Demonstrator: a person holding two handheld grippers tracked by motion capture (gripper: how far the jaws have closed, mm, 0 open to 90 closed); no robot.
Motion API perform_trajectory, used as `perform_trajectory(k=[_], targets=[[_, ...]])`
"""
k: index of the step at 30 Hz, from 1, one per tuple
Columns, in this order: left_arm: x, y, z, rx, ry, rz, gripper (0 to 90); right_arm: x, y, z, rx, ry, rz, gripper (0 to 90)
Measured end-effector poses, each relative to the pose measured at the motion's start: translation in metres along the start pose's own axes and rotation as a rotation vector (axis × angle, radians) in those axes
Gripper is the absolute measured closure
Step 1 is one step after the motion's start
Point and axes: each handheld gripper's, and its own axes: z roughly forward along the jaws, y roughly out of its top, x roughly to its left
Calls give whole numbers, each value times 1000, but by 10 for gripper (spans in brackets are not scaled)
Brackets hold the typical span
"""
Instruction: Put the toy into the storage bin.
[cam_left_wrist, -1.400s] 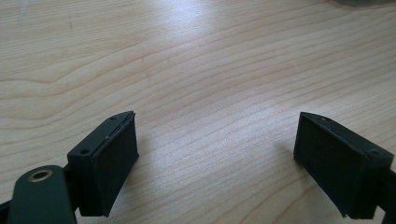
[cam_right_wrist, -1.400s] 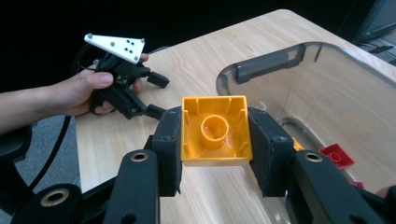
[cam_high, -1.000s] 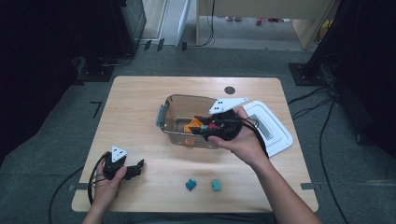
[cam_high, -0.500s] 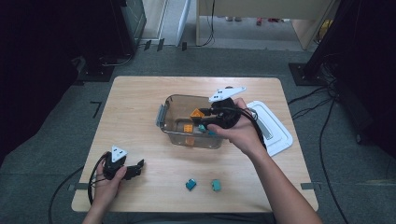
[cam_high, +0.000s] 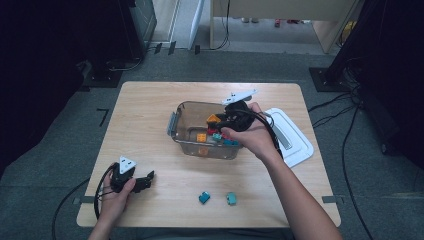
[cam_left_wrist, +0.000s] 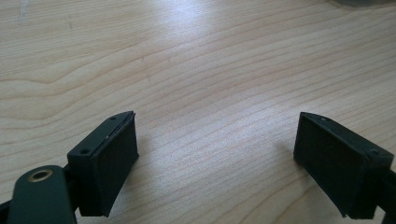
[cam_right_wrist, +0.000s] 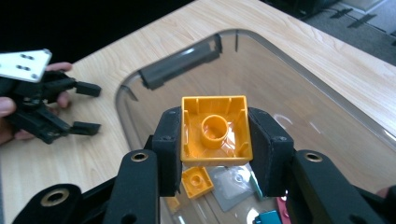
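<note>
Right now the right gripper (cam_right_wrist: 215, 140) has its two black pads clamped on the sides of a hollow square orange plastic brick (cam_right_wrist: 215, 130), holding it open side toward the camera, just above the floor of the clear plastic rectangular tub (cam_high: 176, 131) and over the loose bricks lying in it. The grip looks thin: the pads meet only the brick's smooth outer walls, so a tilt or a knock against the tub's rim could twist it free, and it might bounce out onto the light wooden table (cam_high: 145, 115). Well away from the tub, toward the person, the left gripper (cam_high: 142, 181) rests on the table with jaws spread wide and nothing between them.
</note>
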Motion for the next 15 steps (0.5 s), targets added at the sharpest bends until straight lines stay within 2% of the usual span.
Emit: perform_trajectory(k=[15], targets=[[0,0,0,1,-1,-1,135,-21,-6,20,61,-65,45,600]])
